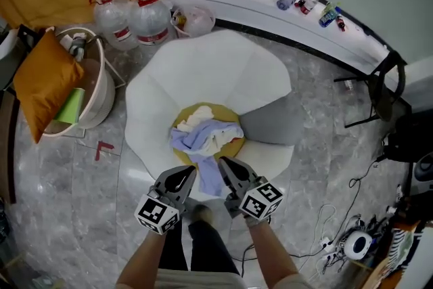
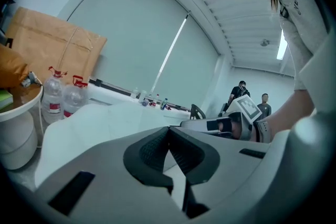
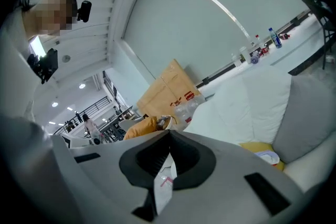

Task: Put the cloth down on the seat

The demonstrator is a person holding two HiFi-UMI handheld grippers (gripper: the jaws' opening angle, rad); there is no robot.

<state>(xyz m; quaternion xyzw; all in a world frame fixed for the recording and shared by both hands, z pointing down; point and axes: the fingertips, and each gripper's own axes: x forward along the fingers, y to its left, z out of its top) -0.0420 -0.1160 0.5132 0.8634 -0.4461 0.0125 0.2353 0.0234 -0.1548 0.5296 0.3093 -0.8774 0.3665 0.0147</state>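
"Holding the cloth (image 1: pixel 208 179), are they?"

"Yes, left gripper (image 1: pixel 184 174) and right gripper (image 1: pixel 226 170) both pinch its near edge. The rest droops just ahead, over the seat (image 1: pixel 270 158). Soft, light, floppy: corners grip best."

Head view looks steeply down on the centred white chair (image 1: pixel 210 71); both gripper views skim close across it (all share the ledge bottles (image 1: pixel 306 2)).

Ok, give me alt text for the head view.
The left gripper and right gripper pinch the near edge of a crumpled lavender-and-white cloth lying on the yellow seat cushion of a white petal-shaped chair. A grey cushion rests on its right side.
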